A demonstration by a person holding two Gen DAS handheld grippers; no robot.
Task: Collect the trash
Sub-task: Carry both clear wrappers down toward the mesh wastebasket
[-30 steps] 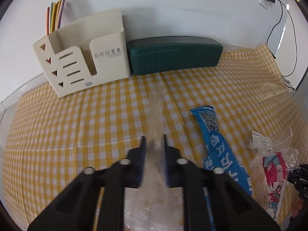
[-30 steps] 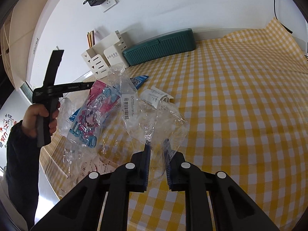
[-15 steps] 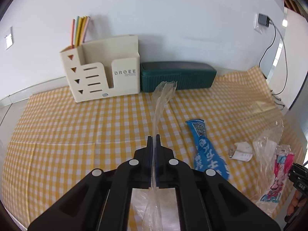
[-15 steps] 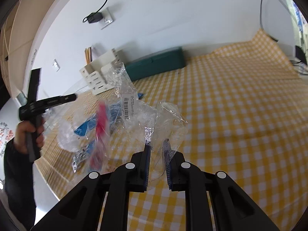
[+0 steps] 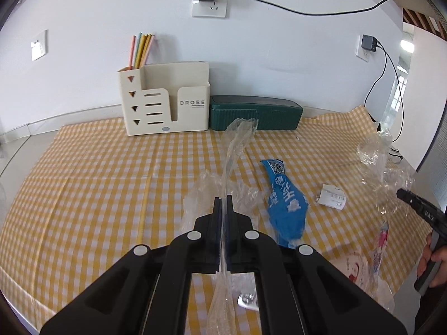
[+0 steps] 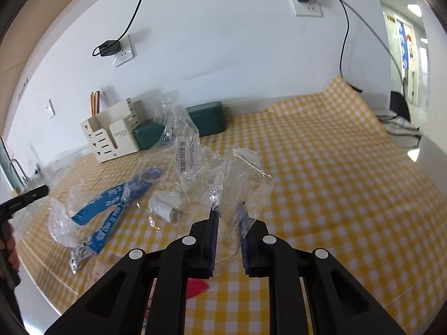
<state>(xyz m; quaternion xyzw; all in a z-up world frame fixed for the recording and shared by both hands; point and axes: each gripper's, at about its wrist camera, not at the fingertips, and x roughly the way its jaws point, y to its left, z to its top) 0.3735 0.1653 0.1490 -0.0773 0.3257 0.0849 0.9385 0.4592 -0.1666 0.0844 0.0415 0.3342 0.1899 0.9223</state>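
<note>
The left gripper (image 5: 222,205) is clamped on a clear bag (image 5: 237,134) trailing ahead of its tips. The right gripper (image 6: 227,217) grips crinkled film (image 6: 195,167); a blue wrapper (image 5: 285,203) lies just right of the left gripper.

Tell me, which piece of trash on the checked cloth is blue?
The long blue wrapper, lying flat with white print and a QR code at its far end. The small crumpled receipt beside it is white.
</note>
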